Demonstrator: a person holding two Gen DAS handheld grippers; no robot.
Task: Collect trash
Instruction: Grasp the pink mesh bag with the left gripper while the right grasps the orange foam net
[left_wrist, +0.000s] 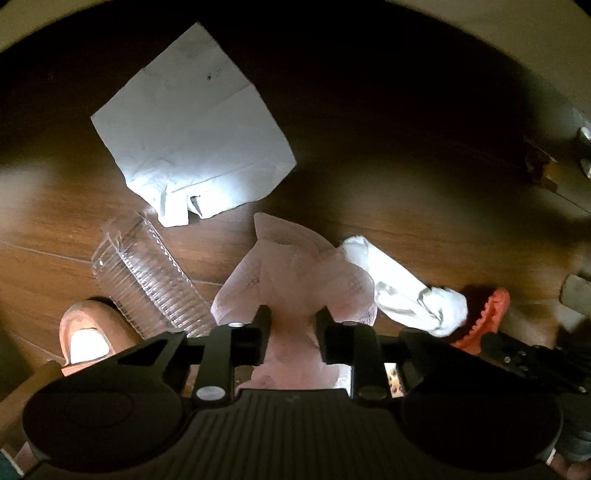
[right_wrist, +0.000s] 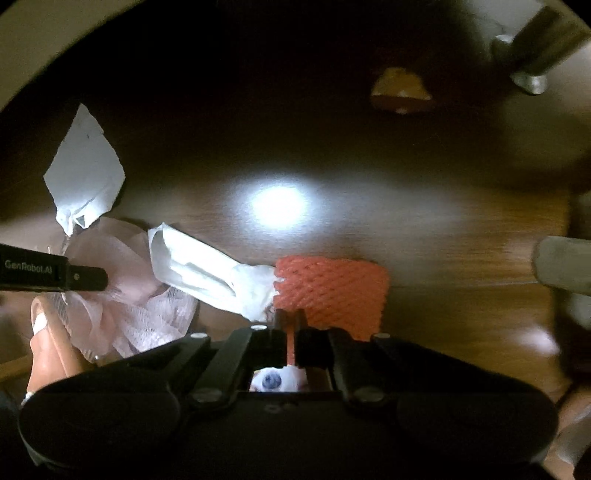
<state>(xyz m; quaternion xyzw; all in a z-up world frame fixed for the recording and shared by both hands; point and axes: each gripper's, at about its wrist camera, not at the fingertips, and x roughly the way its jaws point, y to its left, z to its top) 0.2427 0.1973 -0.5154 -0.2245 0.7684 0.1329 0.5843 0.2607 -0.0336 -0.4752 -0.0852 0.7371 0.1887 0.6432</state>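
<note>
Dark wooden floor (left_wrist: 369, 184), dimly lit, one bright glare spot. Far left: flat white paper sheet (left_wrist: 192, 129). Near left: clear ribbed plastic cup (left_wrist: 147, 280) on its side, a bare toe (left_wrist: 88, 332) just beside it. Left gripper (left_wrist: 291, 332) clenched on pale pink foam netting (left_wrist: 291, 266). Crumpled white tissue (left_wrist: 402, 295) touching that netting's right side. Right gripper (right_wrist: 290, 332) clamped on the near edge of orange foam netting (right_wrist: 332, 288), right of the tissue.

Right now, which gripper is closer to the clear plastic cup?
Left. The left gripper, clamping pink netting, sits right beside the clear plastic cup; the right gripper grips orange netting, farther off.
</note>
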